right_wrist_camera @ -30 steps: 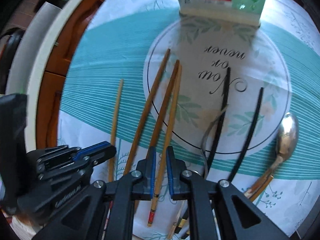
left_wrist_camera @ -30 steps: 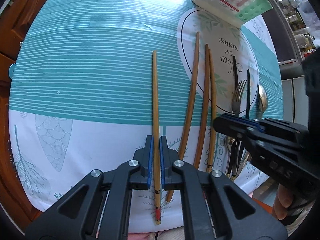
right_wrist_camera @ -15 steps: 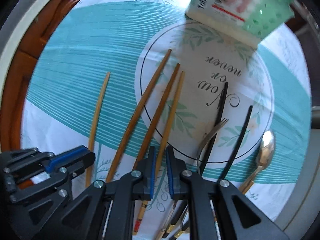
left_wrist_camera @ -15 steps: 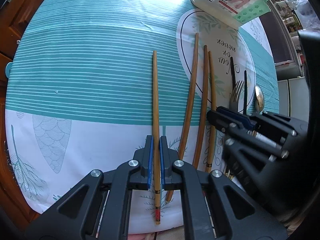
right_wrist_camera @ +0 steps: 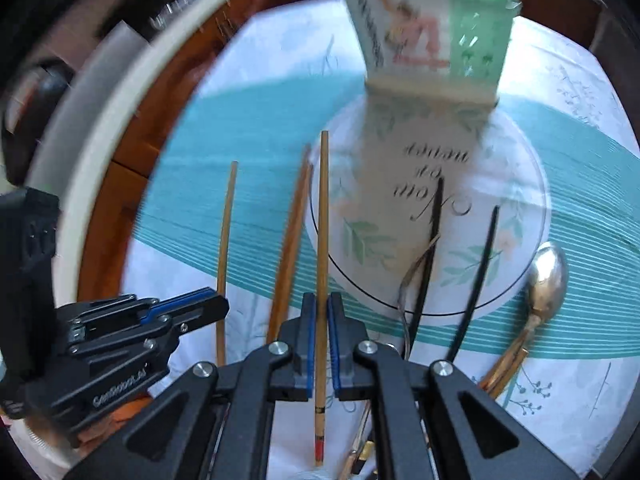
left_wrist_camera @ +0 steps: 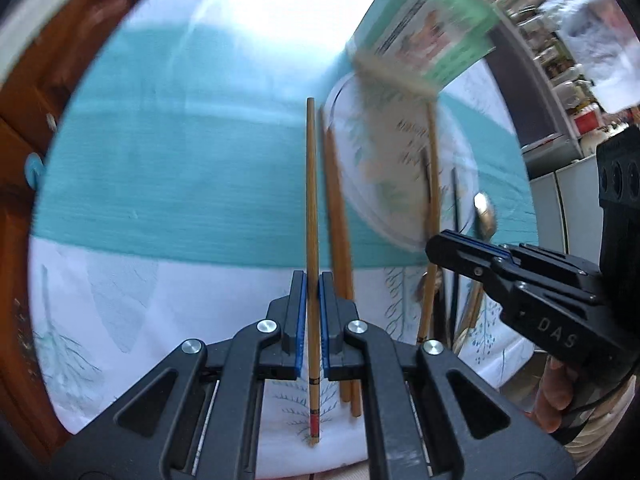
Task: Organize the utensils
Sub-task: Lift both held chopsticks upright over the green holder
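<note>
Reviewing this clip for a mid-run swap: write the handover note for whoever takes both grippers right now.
Left gripper: shut on a wooden chopstick.
Right gripper: shut on another wooden chopstick.
On the tablecloth: two more wooden chopsticks, two black chopsticks, fork, spoon.
Green tableware box stands at the far side.
Done: nothing seen in the box.
Left: everything.

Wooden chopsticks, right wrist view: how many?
4 brown wooden chopsticks: one clamped in the right gripper, one in the left gripper, a pair lying side by side on the teal-striped tablecloth between them. None seems hidden.
</note>
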